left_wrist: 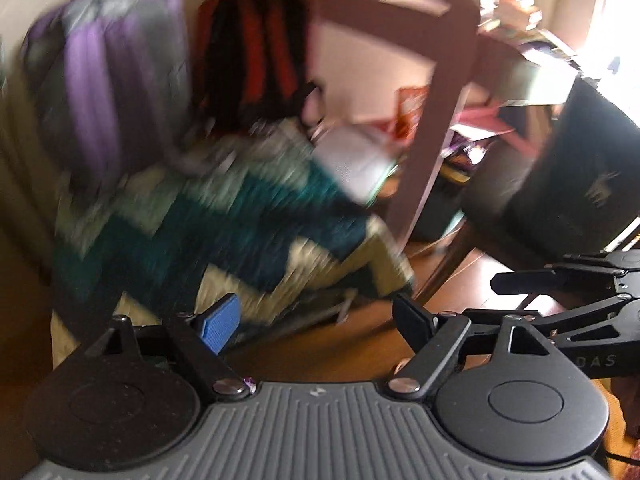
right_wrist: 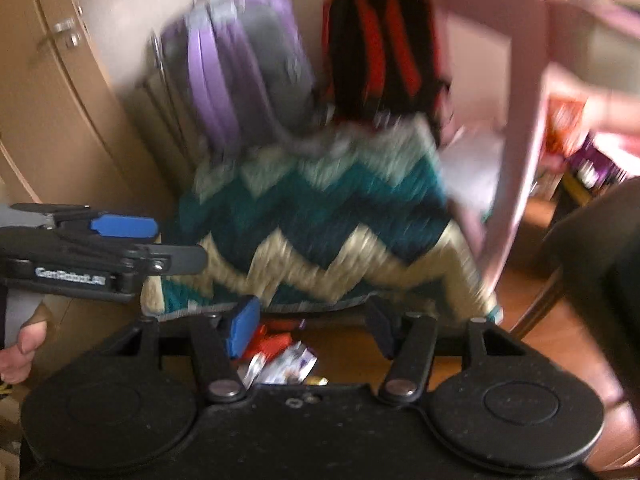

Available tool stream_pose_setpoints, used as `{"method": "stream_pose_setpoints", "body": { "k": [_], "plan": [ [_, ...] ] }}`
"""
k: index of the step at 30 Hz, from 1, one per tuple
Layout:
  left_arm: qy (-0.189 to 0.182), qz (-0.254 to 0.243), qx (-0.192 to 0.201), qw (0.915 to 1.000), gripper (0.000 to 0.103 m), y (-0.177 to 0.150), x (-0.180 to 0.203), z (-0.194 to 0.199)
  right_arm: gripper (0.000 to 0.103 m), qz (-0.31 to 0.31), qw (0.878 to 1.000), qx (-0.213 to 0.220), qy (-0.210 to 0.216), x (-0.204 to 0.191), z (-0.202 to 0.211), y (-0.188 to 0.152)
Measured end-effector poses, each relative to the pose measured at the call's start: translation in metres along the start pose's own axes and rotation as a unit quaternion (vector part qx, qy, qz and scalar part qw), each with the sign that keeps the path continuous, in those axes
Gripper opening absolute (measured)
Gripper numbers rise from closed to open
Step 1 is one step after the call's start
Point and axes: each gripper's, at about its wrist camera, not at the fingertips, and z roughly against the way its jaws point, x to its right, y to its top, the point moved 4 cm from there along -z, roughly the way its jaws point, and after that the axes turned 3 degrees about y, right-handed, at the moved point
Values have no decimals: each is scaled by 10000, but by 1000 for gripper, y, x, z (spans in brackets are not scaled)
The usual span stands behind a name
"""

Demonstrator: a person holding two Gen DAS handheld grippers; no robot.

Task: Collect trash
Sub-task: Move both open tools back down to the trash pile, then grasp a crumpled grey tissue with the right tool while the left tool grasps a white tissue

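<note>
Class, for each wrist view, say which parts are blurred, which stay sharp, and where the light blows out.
Left wrist view: the zigzag blanket and purple bag are smeared by motion, the left gripper stays sharp, and the top right is blown out.
Right wrist view: same blur; the right gripper is crisp, and the wrappers are soft.

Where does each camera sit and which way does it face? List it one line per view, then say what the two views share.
Left wrist: sits behind the left tongs, which are open and empty; faces a zigzag blanket, with the right tongs entering from the right.
Right wrist: sits behind the open right tongs, tilted toward the wrappers on the floor; the left tongs and a thumb show at left.
Shared: the blanket, a purple backpack, a red-and-black backpack and a chair leg.
</note>
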Motion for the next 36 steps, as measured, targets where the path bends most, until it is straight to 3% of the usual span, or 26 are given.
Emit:
{"method": "stream_pose_setpoints", "body": {
  "k": [5,9,11,17,20,28,30,32,34,36],
  "plan": [
    [235,131,-463,9986,85,-50,-54,-54,59,-387,9961,-794,80,-3,-90,-42],
    [194,177,-827,9962,102,-87,-85,-96,59,-859,9848,-1493,208,-3,-154,-88],
    [119,191,-1088,9938,102,-105,-100,-121,59,-1059,9763,-1871,236,-4,-189,-113],
    [285,-416,-2073,9770,102,-166,-120,-197,59,-1846,9394,-2877,254,-5,-268,-185],
    [119,-750,-2560,9637,102,-195,-120,-231,58,-2125,9241,-3175,137,1,-299,-215],
    [-124,-1531,-3068,9393,102,-250,-110,-311,58,-2223,8818,-4151,-258,29,-365,-281],
    [-90,-1468,-3193,9362,102,-263,-112,-327,58,-1944,8832,-4264,-186,28,-376,-290],
    [-219,-1369,-3311,9333,102,-276,-112,-341,58,-1222,8913,-4366,-29,20,-386,-299],
    [-315,-1536,-3352,9290,102,-292,-108,-353,58,-842,8882,-4514,158,13,-394,-311],
    [-376,-1762,-3416,9224,102,-310,-105,-363,58,-937,8798,-4653,249,15,-402,-324]
  ]
}}
